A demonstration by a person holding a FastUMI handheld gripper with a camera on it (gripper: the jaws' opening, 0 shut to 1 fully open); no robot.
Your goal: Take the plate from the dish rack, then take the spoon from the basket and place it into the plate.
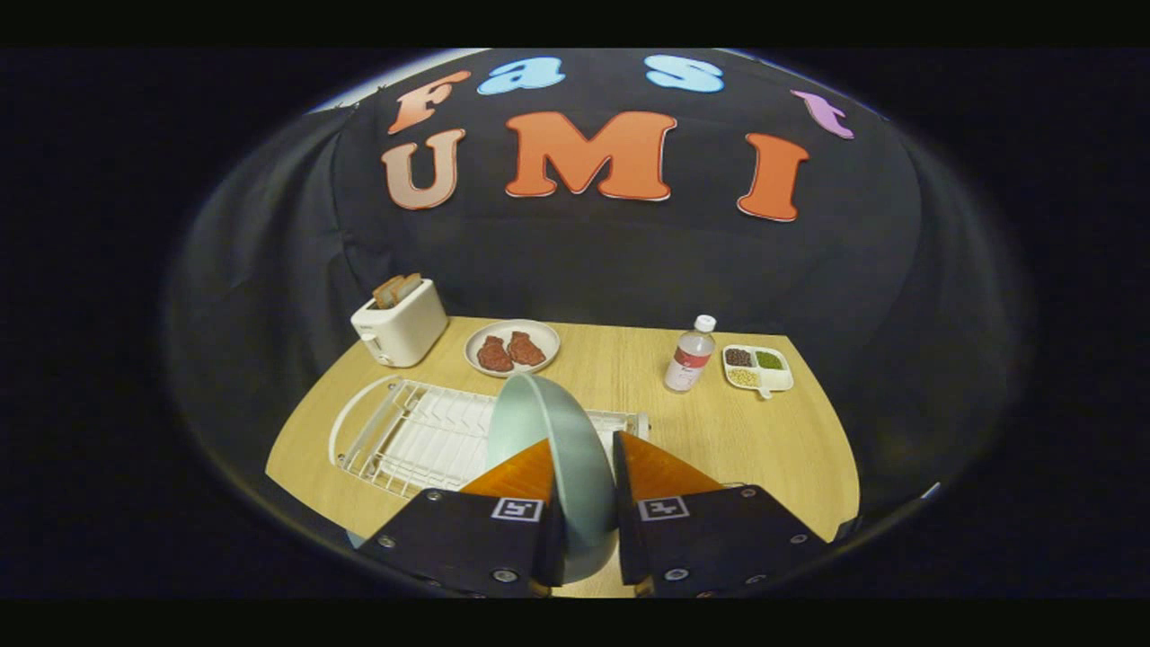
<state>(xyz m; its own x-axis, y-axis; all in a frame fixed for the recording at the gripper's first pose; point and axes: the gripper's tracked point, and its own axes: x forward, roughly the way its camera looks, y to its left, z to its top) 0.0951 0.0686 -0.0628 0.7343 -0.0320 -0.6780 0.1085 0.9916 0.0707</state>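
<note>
Plate (pixel 548 431) clamped edge-on in tool (pixel 582 503)

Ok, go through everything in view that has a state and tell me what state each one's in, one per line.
Gripper: shut on the plate.
Plate: held on edge between the fingers, lifted above the dish rack.
Dish rack: on the table, slots empty.
Toaster: bread sticking up from the slots.
Bottle: upright, capped.
Small plate: holding two pieces of meat.

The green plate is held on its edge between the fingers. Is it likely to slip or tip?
The plate looks stiff and glossy, so it could slide in the gripper, whose fingers pinch only its lower rim. Standing upright above the dish rack, it may swing sideways. It seems light for its size.
</note>
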